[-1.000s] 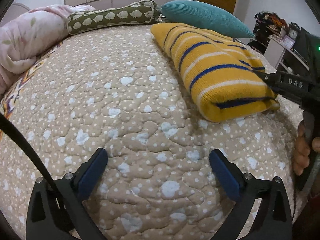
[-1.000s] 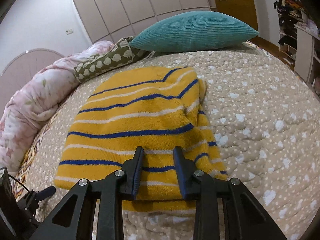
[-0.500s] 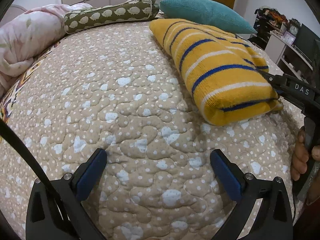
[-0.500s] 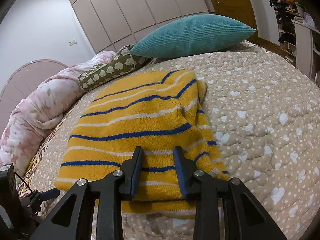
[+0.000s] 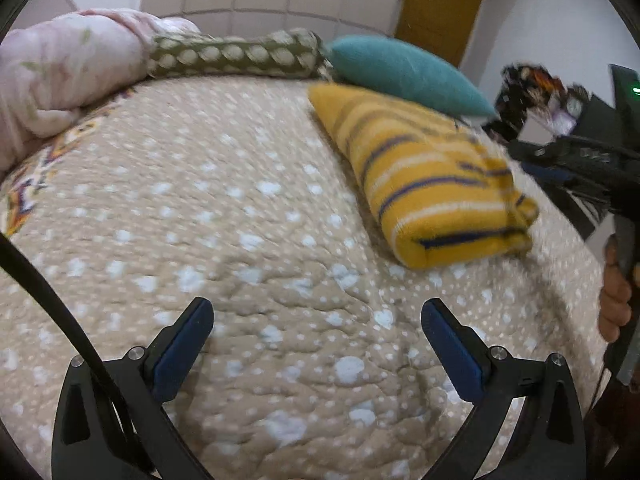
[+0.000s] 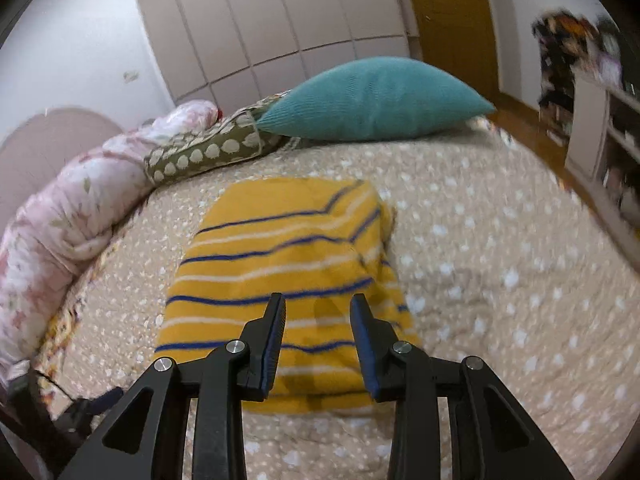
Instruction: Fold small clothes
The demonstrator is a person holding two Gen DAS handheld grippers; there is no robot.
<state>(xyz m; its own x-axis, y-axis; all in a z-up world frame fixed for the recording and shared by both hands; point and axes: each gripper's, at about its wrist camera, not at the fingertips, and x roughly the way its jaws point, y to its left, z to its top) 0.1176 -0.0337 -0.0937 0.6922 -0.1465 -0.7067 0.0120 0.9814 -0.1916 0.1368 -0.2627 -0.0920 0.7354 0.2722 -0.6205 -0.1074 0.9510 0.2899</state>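
Sweater (image 5: 436, 196), yellow knit with blue and white stripes, lies folded into a thick rectangle on the dotted quilt (image 5: 248, 240) in the left wrist view, right of centre, its far end near the teal pillow (image 5: 404, 74). Left gripper (image 5: 316, 344) hovers over bare quilt with its blue fingers (image 5: 182, 350) spread wide, nothing between them, well apart from the sweater. Right-hand tool and a hand (image 5: 616, 292) show at the right edge, blurred.

Right wrist view: sweater (image 6: 280, 264) sits dead ahead, near edge below the right gripper (image 6: 318, 312). Its jaws are opening, partly apart; no fabric pinched, knit only seen through the gap. Looks soft, bulky, light, floppy, not slippery or fragile; layers would likely slide or unfold if lifted by one corner. Best hold seems the thick folded near edge, pinching all layers, one gripper at each corner.
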